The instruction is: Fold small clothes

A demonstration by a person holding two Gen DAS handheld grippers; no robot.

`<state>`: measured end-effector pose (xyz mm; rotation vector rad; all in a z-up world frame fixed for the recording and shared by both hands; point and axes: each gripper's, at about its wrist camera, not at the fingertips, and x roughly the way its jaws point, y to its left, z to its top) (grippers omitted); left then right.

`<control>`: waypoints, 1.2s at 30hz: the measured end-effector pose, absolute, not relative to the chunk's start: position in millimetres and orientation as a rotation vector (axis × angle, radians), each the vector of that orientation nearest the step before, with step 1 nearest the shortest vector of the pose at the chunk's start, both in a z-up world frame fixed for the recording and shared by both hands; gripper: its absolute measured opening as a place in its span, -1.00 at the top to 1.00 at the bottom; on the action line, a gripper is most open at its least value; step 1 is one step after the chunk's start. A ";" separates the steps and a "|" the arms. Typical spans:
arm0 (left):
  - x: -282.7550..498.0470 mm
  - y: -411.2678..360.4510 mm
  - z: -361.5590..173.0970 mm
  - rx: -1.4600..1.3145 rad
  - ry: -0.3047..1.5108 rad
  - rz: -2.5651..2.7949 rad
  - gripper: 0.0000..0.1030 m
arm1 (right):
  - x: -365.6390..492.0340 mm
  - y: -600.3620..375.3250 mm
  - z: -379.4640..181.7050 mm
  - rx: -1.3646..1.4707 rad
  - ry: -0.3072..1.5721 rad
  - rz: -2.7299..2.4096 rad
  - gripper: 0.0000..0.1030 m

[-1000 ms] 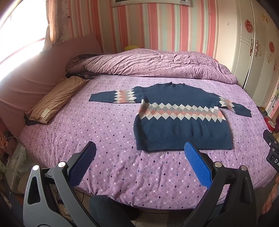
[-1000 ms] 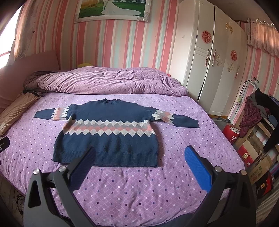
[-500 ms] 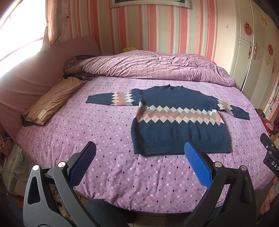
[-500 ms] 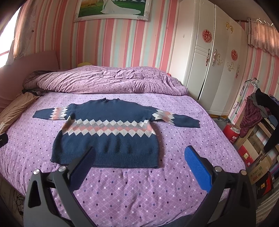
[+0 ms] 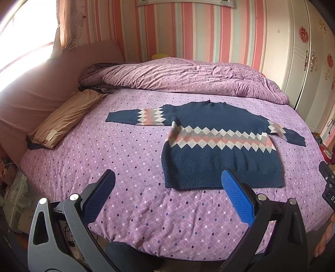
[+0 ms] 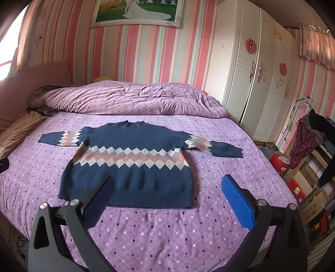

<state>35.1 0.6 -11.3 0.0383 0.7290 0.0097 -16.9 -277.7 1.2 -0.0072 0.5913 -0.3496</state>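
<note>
A navy knit sweater with a band of grey, white and pink diamonds across the chest lies flat, front up, on the purple diamond-print bedsheet, both sleeves stretched out to the sides and its ribbed hem toward the cameras. The left gripper hangs above the near part of the bed with its 2 blue-padded fingers spread wide and nothing between them; its right-hand pad sits in front of the hem in that view, though whether it touches the knit cannot be told. The right gripper is likewise spread and empty, its left-hand pad overlapping the hem in the right wrist view, the other pad over bare sheet just off the sweater's right side. Behind the sweater a rumpled purple duvet is bunched along the far side of the bed, and a tan pillow lies at the left edge by the pink headboard. A white wardrobe stands to the right against the pink striped wall, which carries a framed wedding photo.
</note>
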 end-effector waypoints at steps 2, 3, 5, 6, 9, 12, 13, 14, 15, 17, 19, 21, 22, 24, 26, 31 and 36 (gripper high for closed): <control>35.4 0.4 -10.5 0.037 0.727 0.008 -0.94 | -16.5 -278.4 1.0 -0.005 0.593 -0.348 -0.97; 35.0 0.6 -10.4 0.037 0.725 0.007 -0.94 | -16.7 -277.9 0.8 -0.005 0.593 -0.350 -0.97; 35.9 1.0 -9.3 0.037 0.725 0.005 -0.94 | -16.6 -279.7 0.5 0.000 0.597 -0.350 -0.97; 36.2 0.9 -8.8 0.038 0.724 0.004 -0.94 | -16.5 -279.8 0.6 0.002 0.599 -0.350 -0.97; 35.1 -0.8 -7.3 0.043 0.720 0.002 -0.94 | -16.9 -281.2 0.7 0.002 0.600 -0.351 -0.97; 34.8 -1.7 -6.9 0.041 0.719 0.000 -0.94 | -17.9 -283.2 0.4 0.006 0.600 -0.349 -0.97; 33.8 -2.2 -6.9 0.040 0.718 -0.003 -0.94 | -17.7 -282.9 0.6 0.006 0.601 -0.349 -0.97; 33.5 -2.7 -6.6 0.042 0.718 -0.004 -0.94 | -17.8 -282.9 0.8 0.006 0.601 -0.350 -0.97; 32.1 -3.6 -6.9 0.045 0.717 -0.003 -0.94 | -18.1 -283.0 0.9 0.007 0.600 -0.350 -0.97; 30.8 -4.8 -6.9 0.049 0.716 -0.002 -0.94 | -18.4 -283.7 0.5 0.008 0.602 -0.347 -0.97; 30.8 -4.9 -6.9 0.048 0.718 -0.003 -0.94 | -20.0 -283.8 0.2 0.012 0.602 -0.347 -0.97; 29.6 -5.5 -6.8 0.049 0.717 -0.003 -0.94 | -19.9 -283.6 -0.3 0.015 0.607 -0.346 -0.97; 29.1 -5.7 -6.5 0.048 0.715 -0.002 -0.94 | -20.3 -283.4 -0.1 0.015 0.608 -0.345 -0.97; 29.4 -6.1 -6.7 0.045 0.715 -0.005 -0.94 | -22.6 -282.5 -0.7 0.015 0.609 -0.348 -0.97; 28.7 -6.7 -7.4 0.046 0.716 -0.009 -0.94 | -23.5 -282.9 -0.8 0.016 0.610 -0.346 -0.97; 26.8 -6.6 -6.9 0.053 0.714 -0.016 -0.94 | -25.2 -283.5 -0.7 0.015 0.614 -0.351 -0.97; 25.3 -7.2 -6.3 0.059 0.712 -0.017 -0.94 | -24.7 -286.4 0.0 0.024 0.616 -0.355 -0.97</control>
